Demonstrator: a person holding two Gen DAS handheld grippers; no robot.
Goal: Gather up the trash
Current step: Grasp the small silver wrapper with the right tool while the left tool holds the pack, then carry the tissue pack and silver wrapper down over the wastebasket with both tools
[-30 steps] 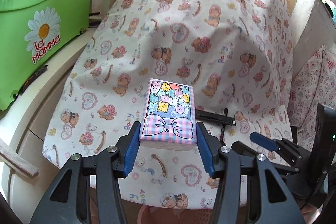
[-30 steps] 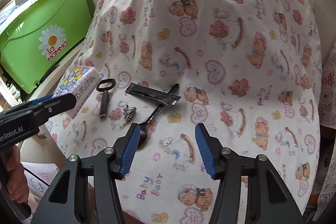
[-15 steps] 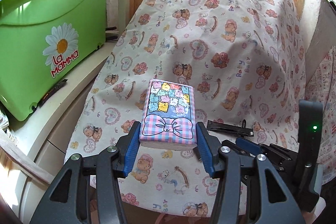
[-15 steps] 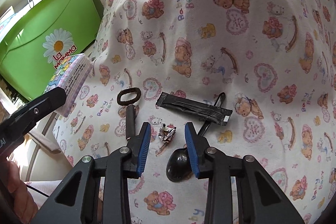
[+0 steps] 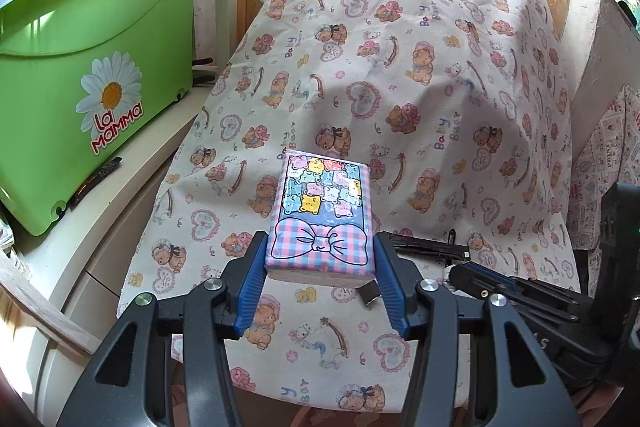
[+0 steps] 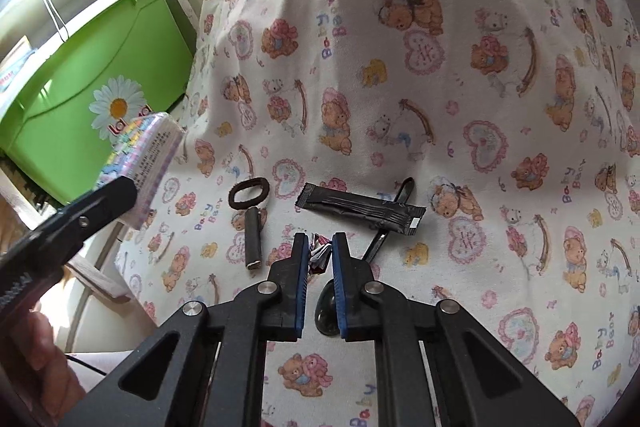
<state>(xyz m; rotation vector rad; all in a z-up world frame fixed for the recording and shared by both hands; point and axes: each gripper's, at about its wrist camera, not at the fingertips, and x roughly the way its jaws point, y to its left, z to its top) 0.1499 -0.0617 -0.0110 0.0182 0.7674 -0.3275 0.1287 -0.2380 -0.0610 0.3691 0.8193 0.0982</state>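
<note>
My left gripper (image 5: 320, 267) is shut on a pastel tissue pack (image 5: 324, 215) with a bow print and holds it above the bear-print cloth (image 5: 400, 67). The pack also shows in the right wrist view (image 6: 140, 163). My right gripper (image 6: 320, 251) is down on the cloth, closed on a small crumpled wrapper (image 6: 320, 253). A black sachet (image 6: 360, 209) lies just beyond it. A black spoon (image 6: 384, 239) runs under the sachet, its bowl beneath my right fingers.
A black hair tie (image 6: 248, 191) and a short dark stick (image 6: 253, 243) lie left of the wrapper. A green "La Mamma" tub (image 5: 80, 99) stands on a white cabinet at the left. A pink basket rim shows below the cloth's front edge.
My right gripper came down over the crumpled wrapper and closed on it. My left gripper drew back and left with the tissue pack still held.
</note>
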